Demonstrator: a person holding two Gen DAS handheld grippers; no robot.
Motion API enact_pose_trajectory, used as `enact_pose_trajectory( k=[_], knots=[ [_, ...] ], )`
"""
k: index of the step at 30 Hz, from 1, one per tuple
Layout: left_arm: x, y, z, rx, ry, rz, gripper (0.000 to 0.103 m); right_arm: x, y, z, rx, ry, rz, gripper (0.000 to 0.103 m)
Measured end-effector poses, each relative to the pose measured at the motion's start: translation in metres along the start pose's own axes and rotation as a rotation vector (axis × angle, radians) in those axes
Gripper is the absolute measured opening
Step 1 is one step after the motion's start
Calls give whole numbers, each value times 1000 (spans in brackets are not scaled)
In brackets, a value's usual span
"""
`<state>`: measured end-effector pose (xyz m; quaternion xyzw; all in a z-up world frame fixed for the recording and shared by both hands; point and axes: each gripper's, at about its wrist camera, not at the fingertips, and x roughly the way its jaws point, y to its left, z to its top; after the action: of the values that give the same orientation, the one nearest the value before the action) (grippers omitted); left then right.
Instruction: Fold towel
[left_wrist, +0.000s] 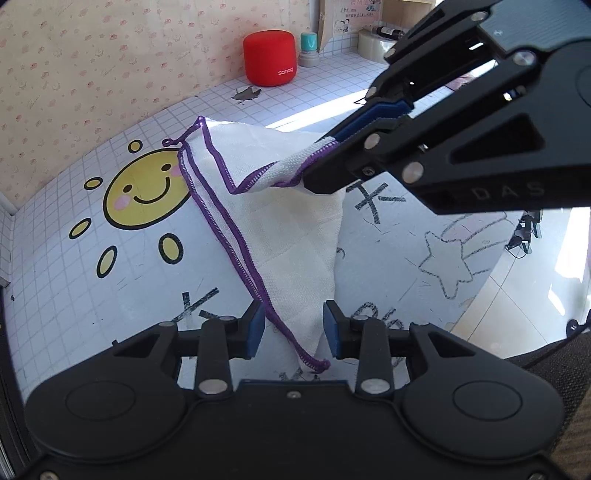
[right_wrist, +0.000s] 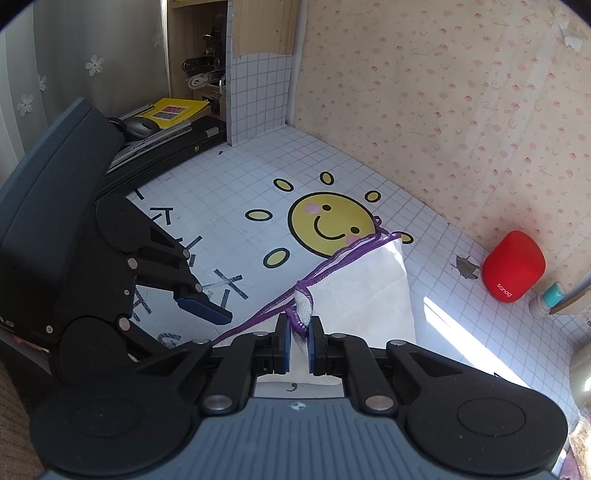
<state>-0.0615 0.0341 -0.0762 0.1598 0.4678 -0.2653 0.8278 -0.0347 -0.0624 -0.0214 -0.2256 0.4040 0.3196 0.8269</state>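
left gripper (left_wrist: 293, 328) sits lowest, jaws apart – towel (left_wrist: 280, 236) corner hangs between the blue pads, neither pad pressing on it. right gripper (right_wrist: 299, 332) is clamped tight on a bunched, purple-stitched edge of the same towel, holding that end up off the table (right_wrist: 236, 184). white cloth is folded over and drapes down to the surface just beside the yellow sun sticker (left_wrist: 147, 192) – far corner resting on the table. red speaker (left_wrist: 269, 57) stands well apart by the wall.
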Motion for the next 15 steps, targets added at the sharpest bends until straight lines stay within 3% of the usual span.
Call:
enact_pose_trajectory(
  k=[9,12,15],
  knots=[
    [1,-12,-11,72,23,-60,37,6,2,-1,-7,23,17,8],
    [-6,-12,-11,79,-10,-34,37,8,4,-1,-10,26,25,8],
    [-15,-11,-9,69,-29,-62,37,9,5,-1,-11,31,31,8]
  ],
)
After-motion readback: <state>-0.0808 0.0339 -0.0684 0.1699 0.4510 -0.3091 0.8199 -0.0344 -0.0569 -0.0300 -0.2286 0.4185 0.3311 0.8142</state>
